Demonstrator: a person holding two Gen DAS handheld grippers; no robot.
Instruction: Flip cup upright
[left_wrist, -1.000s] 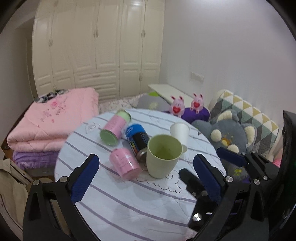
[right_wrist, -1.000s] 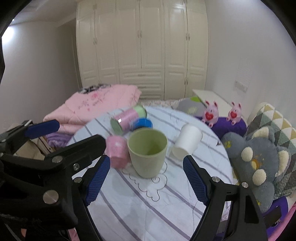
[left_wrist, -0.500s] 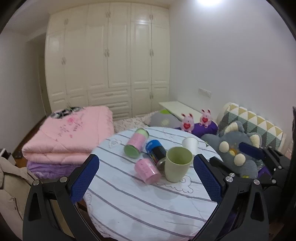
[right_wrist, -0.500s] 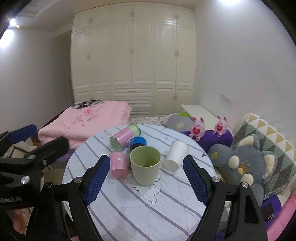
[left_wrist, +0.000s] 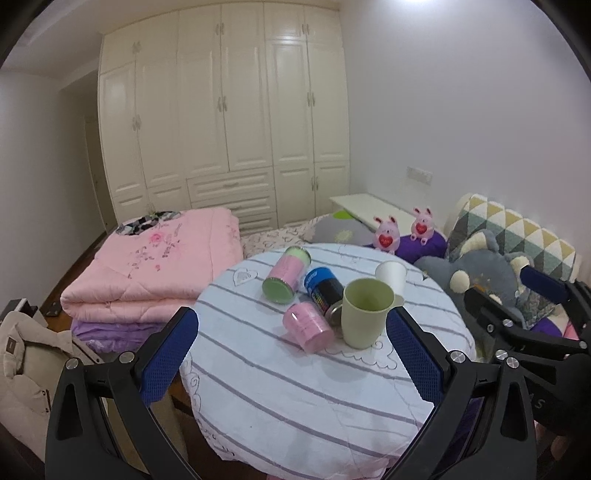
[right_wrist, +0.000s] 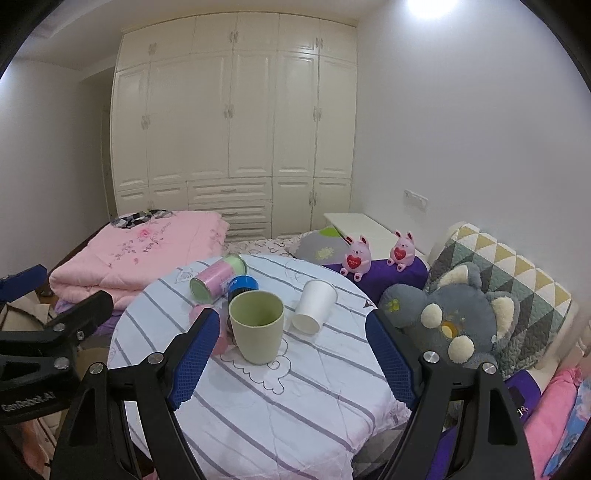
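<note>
A pale green cup (left_wrist: 364, 314) (right_wrist: 257, 325) stands upright on the round striped table (left_wrist: 295, 398) (right_wrist: 295, 406). A white paper cup (right_wrist: 314, 307) (left_wrist: 390, 274) lies on its side just to its right. My left gripper (left_wrist: 291, 354) is open and empty, held back over the table's near edge. My right gripper (right_wrist: 291, 354) is open and empty, back from the green cup. Each gripper shows at the edge of the other's view.
Two pink cans (left_wrist: 286, 275) (left_wrist: 308, 326) and a blue-and-black can (left_wrist: 325, 291) lie left of the green cup. A folded pink quilt (left_wrist: 155, 266) lies at the left. Plush toys (right_wrist: 454, 317) and a patterned cushion (right_wrist: 517, 280) are at the right. White wardrobes (left_wrist: 229, 110) fill the back wall.
Both grippers have drawn back and up from the table, so the cups and cans look smaller and farther. The green cup stands upright throughout.
</note>
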